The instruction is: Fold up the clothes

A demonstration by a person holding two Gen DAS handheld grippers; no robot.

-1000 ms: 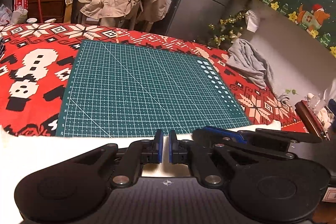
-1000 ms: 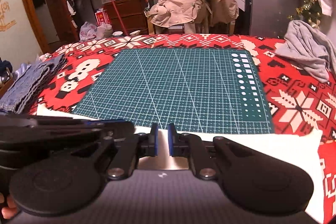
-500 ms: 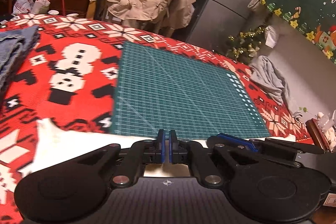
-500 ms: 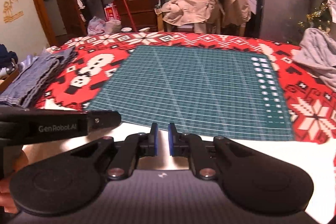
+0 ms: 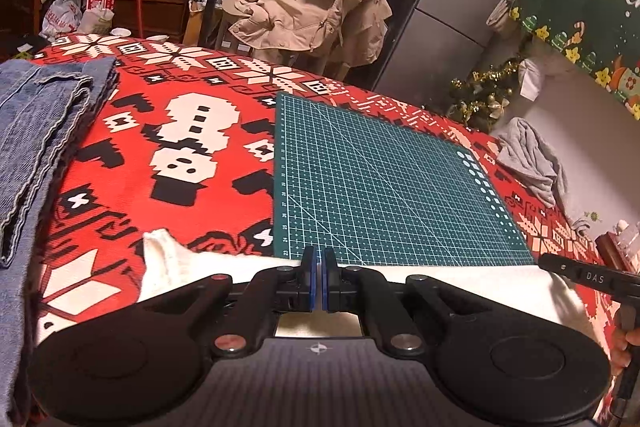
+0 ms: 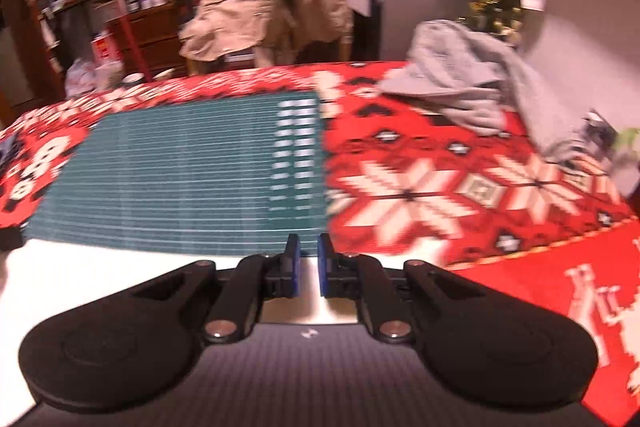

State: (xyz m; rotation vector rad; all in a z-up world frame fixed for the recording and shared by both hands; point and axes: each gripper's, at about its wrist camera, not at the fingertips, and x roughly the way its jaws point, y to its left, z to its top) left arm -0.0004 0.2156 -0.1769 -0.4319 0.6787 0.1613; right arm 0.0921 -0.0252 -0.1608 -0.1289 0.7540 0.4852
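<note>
Left wrist view: the left gripper (image 5: 319, 277) has its fingers pressed nearly together over the white garment (image 5: 168, 259), which lies along the near edge of the green cutting mat (image 5: 380, 179) on a red patterned blanket (image 5: 132, 187); whether cloth is pinched I cannot tell. Folded jeans (image 5: 36, 131) lie to the left, a grey garment (image 5: 528, 159) far right. The right gripper (image 6: 308, 267), blurred, shows a narrow gap that has just been closing, with white cloth below it.
</note>
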